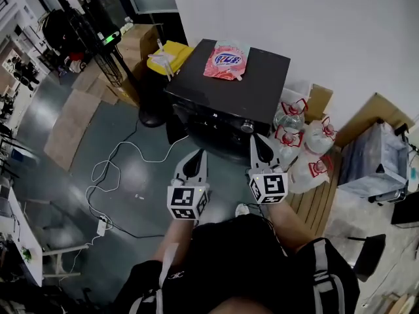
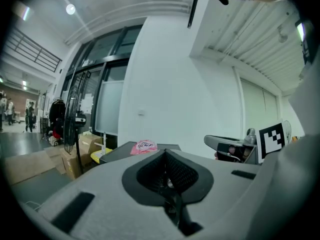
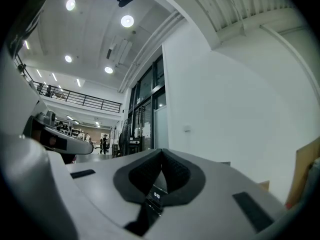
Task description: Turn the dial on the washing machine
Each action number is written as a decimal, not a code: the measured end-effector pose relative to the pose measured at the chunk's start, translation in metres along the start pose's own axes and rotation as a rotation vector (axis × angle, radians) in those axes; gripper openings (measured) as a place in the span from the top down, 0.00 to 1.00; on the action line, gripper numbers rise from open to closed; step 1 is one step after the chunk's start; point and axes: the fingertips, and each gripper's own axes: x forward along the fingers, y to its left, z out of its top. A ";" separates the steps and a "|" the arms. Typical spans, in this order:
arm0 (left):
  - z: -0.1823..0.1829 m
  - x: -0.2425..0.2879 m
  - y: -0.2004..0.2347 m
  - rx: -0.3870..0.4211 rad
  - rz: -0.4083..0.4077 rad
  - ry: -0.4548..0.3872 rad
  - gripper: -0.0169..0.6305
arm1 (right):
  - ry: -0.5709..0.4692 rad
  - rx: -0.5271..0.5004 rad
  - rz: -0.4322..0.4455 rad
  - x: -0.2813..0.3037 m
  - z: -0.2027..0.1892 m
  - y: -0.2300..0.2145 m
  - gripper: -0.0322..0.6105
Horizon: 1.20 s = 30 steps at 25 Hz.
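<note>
The black washing machine [image 1: 252,77] stands against the white wall, with a pink detergent bag [image 1: 226,63] on its lid. Its silver dial [image 1: 247,127] sits at the right of the front panel. My right gripper [image 1: 256,139] is shut and empty, its tips just below and right of the dial, apart from it. My left gripper [image 1: 200,153] is also shut and empty, lower and left, in front of the machine's door. In the left gripper view the closed jaws meet, with the machine's top [image 2: 120,152] and pink bag [image 2: 145,145] beyond them.
Several water jugs [image 1: 308,150] stand right of the machine on a wooden pallet [image 1: 321,201], beside a grey crate [image 1: 373,162]. A yellow bin [image 1: 169,56], cardboard boxes [image 1: 134,44] and a black fan stand [image 1: 111,61] are at the left. White cables [image 1: 105,175] lie on the floor.
</note>
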 end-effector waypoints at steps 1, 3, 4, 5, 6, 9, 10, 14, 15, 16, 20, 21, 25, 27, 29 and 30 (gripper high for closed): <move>0.001 0.006 0.002 -0.002 0.001 0.000 0.97 | 0.004 0.001 0.005 0.007 -0.001 -0.003 0.94; -0.001 0.015 0.007 -0.005 0.003 0.010 0.97 | 0.016 0.005 0.009 0.018 -0.005 -0.007 0.94; -0.002 0.020 0.011 -0.007 0.005 0.017 0.97 | 0.024 0.006 0.009 0.023 -0.008 -0.008 0.94; -0.003 0.025 0.015 -0.009 0.006 0.024 0.97 | 0.032 0.004 0.008 0.028 -0.011 -0.009 0.94; -0.004 0.030 0.019 -0.011 0.007 0.029 0.97 | 0.041 -0.003 0.005 0.032 -0.015 -0.011 0.94; -0.008 0.042 0.029 -0.011 -0.005 0.046 0.97 | 0.080 -0.029 -0.022 0.043 -0.034 -0.015 0.94; -0.009 0.046 0.031 -0.010 -0.010 0.053 0.97 | 0.095 -0.037 -0.036 0.047 -0.041 -0.018 0.94; -0.014 0.062 0.042 -0.013 -0.029 0.076 0.97 | 0.153 -0.025 -0.072 0.063 -0.070 -0.027 0.89; -0.016 0.066 0.046 -0.014 -0.032 0.081 0.97 | 0.173 -0.019 -0.078 0.068 -0.080 -0.028 0.79; -0.018 0.069 0.050 -0.016 -0.034 0.087 0.97 | 0.196 -0.015 -0.087 0.073 -0.090 -0.029 0.73; -0.027 0.076 0.064 -0.025 -0.031 0.117 0.97 | 0.307 0.005 -0.161 0.089 -0.137 -0.038 0.63; -0.030 0.076 0.067 -0.028 -0.027 0.123 0.97 | 0.334 0.020 -0.187 0.092 -0.149 -0.041 0.63; -0.041 0.075 0.083 -0.036 -0.005 0.151 0.97 | 0.435 0.117 -0.302 0.102 -0.198 -0.055 0.62; -0.047 0.073 0.090 -0.042 0.010 0.168 0.97 | 0.474 0.167 -0.353 0.107 -0.218 -0.062 0.61; -0.051 0.071 0.096 -0.045 0.024 0.179 0.97 | 0.496 0.211 -0.406 0.111 -0.234 -0.069 0.60; -0.053 0.070 0.099 -0.046 0.031 0.183 0.97 | 0.504 0.233 -0.434 0.113 -0.241 -0.073 0.59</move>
